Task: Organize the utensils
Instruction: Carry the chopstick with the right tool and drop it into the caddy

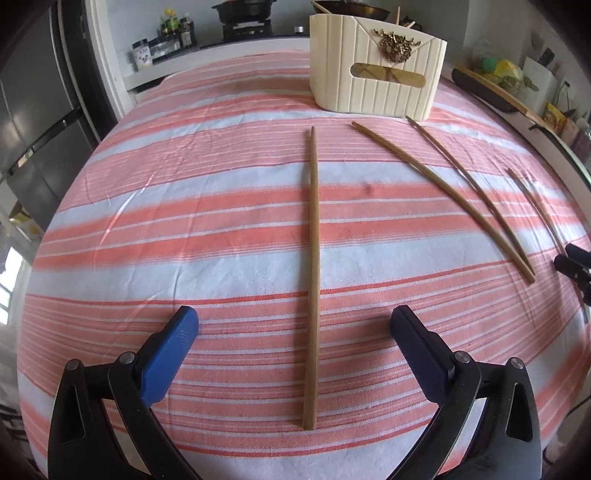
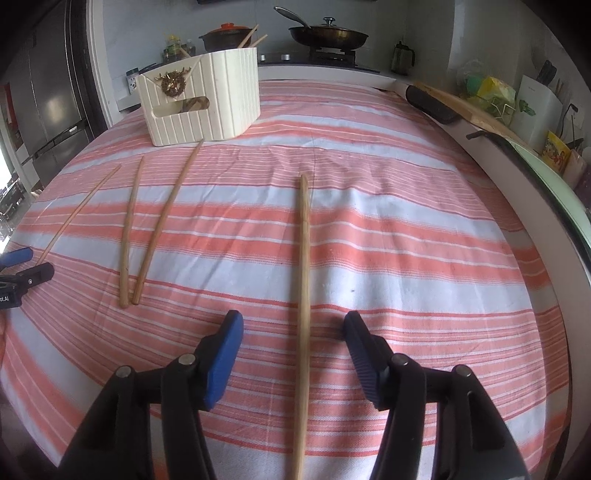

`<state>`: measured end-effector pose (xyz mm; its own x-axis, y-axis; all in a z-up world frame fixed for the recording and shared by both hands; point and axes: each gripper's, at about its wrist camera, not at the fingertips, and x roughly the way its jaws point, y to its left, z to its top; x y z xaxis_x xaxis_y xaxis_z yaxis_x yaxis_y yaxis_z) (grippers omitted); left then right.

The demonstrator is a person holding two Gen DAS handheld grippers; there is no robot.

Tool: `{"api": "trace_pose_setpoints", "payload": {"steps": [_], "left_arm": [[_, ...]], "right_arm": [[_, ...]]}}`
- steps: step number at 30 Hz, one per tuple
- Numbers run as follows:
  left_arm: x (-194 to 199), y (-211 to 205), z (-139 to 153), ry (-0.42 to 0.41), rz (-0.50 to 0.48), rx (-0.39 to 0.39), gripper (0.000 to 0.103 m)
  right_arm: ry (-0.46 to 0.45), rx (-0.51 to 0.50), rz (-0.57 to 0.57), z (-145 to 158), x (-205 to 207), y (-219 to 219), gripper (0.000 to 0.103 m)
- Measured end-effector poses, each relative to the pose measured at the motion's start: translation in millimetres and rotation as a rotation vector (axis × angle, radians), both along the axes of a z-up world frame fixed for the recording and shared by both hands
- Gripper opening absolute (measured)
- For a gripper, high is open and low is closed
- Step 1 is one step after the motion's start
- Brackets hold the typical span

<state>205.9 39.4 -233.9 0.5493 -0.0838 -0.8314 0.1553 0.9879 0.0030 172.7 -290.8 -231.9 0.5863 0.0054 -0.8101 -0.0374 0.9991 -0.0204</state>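
Several wooden chopsticks lie on a pink-and-white striped cloth [image 1: 221, 206]. In the left wrist view one chopstick [image 1: 313, 280] lies lengthwise between the open fingers of my left gripper [image 1: 295, 325]. Two more chopsticks [image 1: 443, 192] lie to its right, and a fourth [image 1: 535, 206] lies by the right gripper [image 1: 572, 266]. In the right wrist view my right gripper [image 2: 293, 325] is open astride that fourth chopstick [image 2: 303, 295]. A cream ribbed holder [image 1: 376, 70], also in the right wrist view [image 2: 207, 96], stands at the far side with chopsticks in it.
A counter behind the table holds pans [image 2: 328, 35], a pot [image 2: 225, 35] and bottles [image 1: 173, 29]. A fridge [image 1: 33, 92] stands at the left. A black tray and boxes [image 2: 436, 103] line the right edge. My left gripper shows at the left edge of the right wrist view [image 2: 22, 269].
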Motion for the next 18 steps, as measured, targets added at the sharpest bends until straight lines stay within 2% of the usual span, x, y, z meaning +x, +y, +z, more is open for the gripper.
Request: {"api": "trace_pose_setpoints", "payload": {"steps": [9, 12, 14, 18], "left_arm": [[-0.9, 0.2, 0.2, 0.000, 0.001, -0.003, 0.102], [3.8, 2.5, 2.5, 0.054, -0.039, -0.004, 0.102], [8.5, 8.6, 8.0, 0.104, -0.087, -0.026, 0.102], [26.1, 29.3, 31.7, 0.119, -0.127, -0.112, 0.102]], "right_arm": [[-0.001, -0.007, -0.010, -1.1, -0.3, 0.5, 0.059], [0.009, -0.011, -0.017, -0.3, 1.3, 1.5, 0.059], [0.051, -0.017, -0.001, 2.2, 4.8, 1.8, 0.059], [0.185, 0.032, 0.063, 11.3, 19.8, -7.6, 0.058]]}}
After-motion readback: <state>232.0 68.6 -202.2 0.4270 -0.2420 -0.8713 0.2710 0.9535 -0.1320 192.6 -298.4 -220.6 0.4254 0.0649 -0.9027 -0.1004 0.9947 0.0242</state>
